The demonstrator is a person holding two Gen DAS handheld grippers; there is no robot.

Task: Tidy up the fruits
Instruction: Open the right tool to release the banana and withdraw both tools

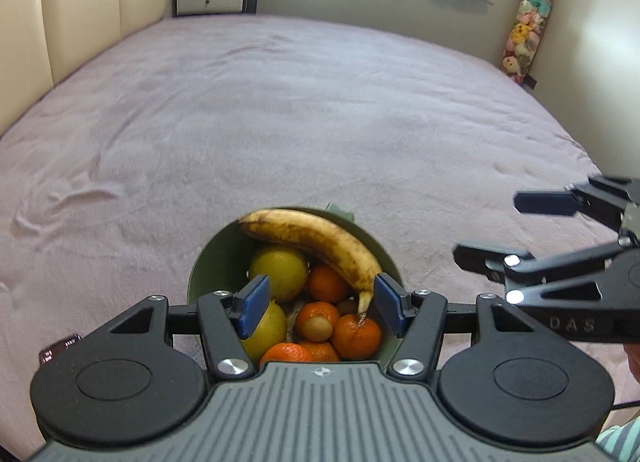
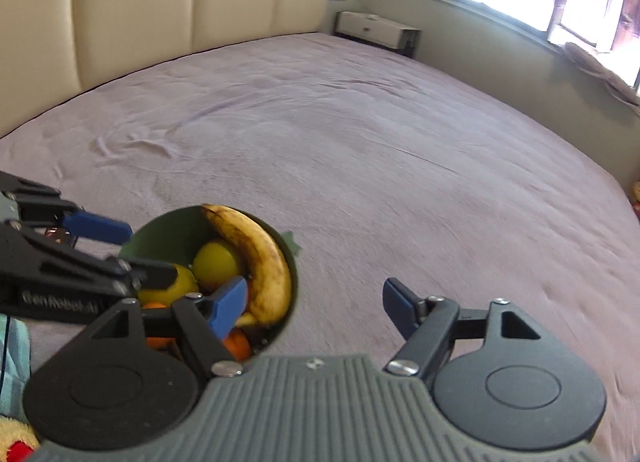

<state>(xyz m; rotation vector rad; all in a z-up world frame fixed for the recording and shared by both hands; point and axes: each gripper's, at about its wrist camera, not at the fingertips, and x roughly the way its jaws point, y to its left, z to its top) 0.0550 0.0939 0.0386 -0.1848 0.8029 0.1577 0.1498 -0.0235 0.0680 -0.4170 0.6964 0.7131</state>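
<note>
The green bowl (image 1: pixel 200 270) of fruit sits on the bed (image 1: pixel 320 121). Left gripper (image 1: pixel 320 298) hovers over it, jaws spread, empty; right gripper (image 2: pixel 316 302) likewise. I'd lift the banana (image 1: pixel 312 242) first, gripping mid-length.

The bowl (image 1: pixel 200 274) is sage green inside and out. In it, the banana (image 1: pixel 316 242) is yellow with heavy brown speckling and a dark tip; the two lemons (image 1: pixel 280 274) are pale yellow, the tangerines (image 1: pixel 356 336) bright orange. The bedspread (image 1: pixel 280 121) is plain dusty lilac, the headboard (image 2: pixel 160 9) cream. Both left tongs (image 1: pixel 320 304) and right tongs (image 2: pixel 312 308) are black with blue pads (image 1: pixel 254 302), on ribbed grey bodies.
</note>
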